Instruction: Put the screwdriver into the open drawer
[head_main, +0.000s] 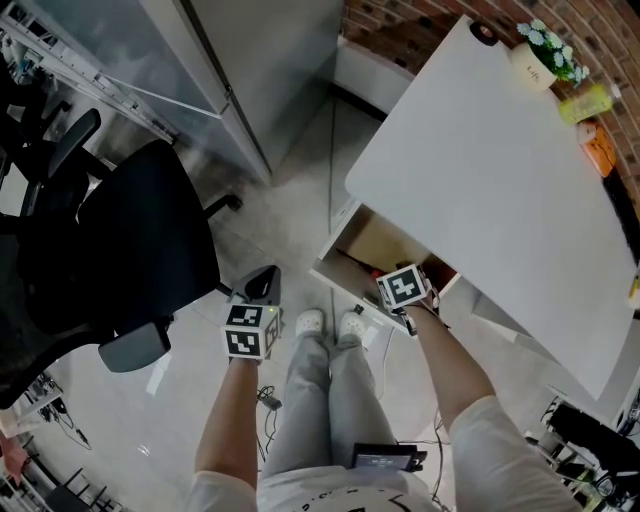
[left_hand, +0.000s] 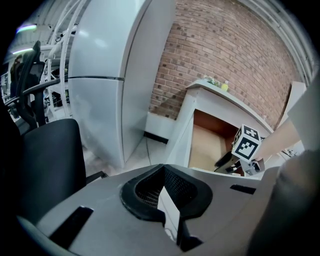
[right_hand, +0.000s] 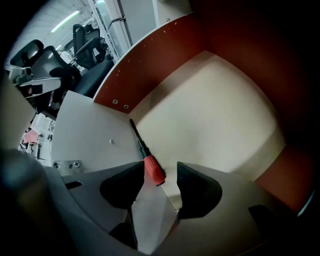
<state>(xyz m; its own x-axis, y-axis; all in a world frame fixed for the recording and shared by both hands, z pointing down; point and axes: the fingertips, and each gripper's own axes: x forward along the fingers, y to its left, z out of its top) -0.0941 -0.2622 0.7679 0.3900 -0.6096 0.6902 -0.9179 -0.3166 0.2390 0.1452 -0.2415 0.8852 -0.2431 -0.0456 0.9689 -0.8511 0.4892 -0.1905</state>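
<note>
The right gripper (right_hand: 161, 175) is hanging wide open over the drawer (right_hand: 215, 110); the screwdriver (right_hand: 151, 167) is lying inside by the wall, its handle between the jaws; rising crookedly could be dragging it out; the left gripper (left_hand: 165, 195) is sitting closed, empty.

**Right gripper over the open drawer, left gripper held aside**

The person stands at the near corner of a white desk (head_main: 500, 190), where the open drawer (head_main: 365, 245) juts out beneath the tabletop. The right gripper (head_main: 397, 291) hangs over the drawer's front edge, pointing steeply down. A small red speck just beside it, inside the drawer, may be the screwdriver (head_main: 374, 271), though it is too small to be sure. The left gripper (head_main: 261, 284) is held apart above the pale floor, near a black office chair (head_main: 120, 250). A potted plant (head_main: 541, 56) stands at the tabletop's far corner, with a yellow object (head_main: 586, 102) along the far edge beside it.
</note>
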